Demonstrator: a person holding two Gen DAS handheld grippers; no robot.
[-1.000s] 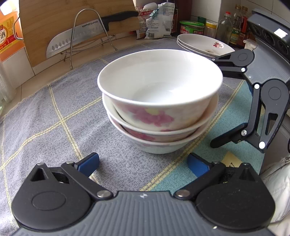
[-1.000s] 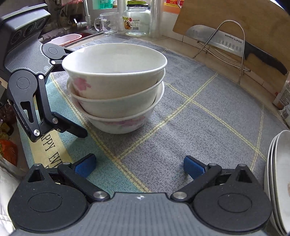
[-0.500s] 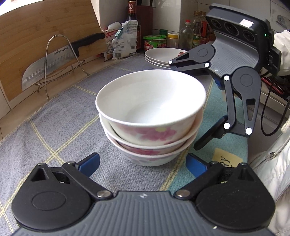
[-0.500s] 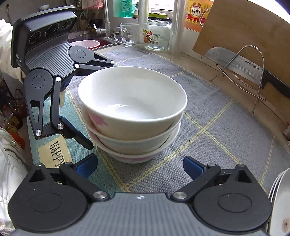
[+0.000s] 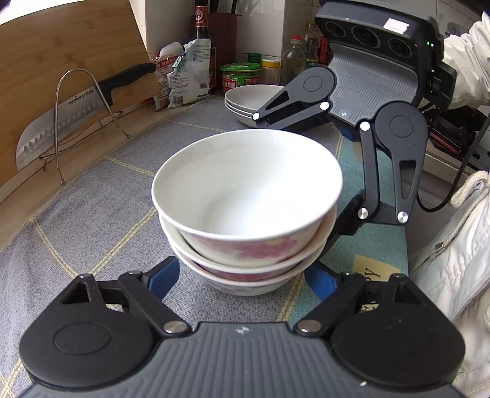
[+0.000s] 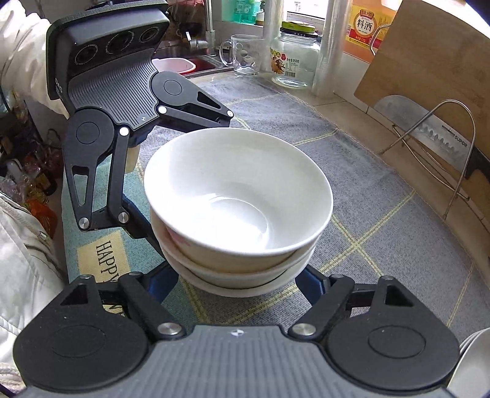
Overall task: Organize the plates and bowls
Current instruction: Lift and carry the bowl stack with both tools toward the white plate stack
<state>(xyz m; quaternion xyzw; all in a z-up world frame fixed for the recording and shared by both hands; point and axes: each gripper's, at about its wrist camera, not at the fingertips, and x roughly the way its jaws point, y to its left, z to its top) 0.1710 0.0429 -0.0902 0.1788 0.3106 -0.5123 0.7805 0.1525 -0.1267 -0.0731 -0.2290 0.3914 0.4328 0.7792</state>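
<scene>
From where I look, the cleaver (image 5: 61, 128) in the wire rack bears "SUPOR" on its blade, readable from both of my cameras (image 6: 428, 134). The mat (image 6: 101, 260) under the bowls shows "HAPPY" on a tan patch. An orange bottle (image 6: 364, 27) by the window carries "料酒". The glass jar (image 6: 291, 58) has a label with "950" and a barcode.

bright daylight is coming in from the window side, blowing out the upper frame corners. soft shadows are lying under the bowl stack (image 5: 245, 214). fisheye distortion is bending the edges; the cutting board (image 6: 428, 61) is curving. focus is staying crisp overall.
</scene>
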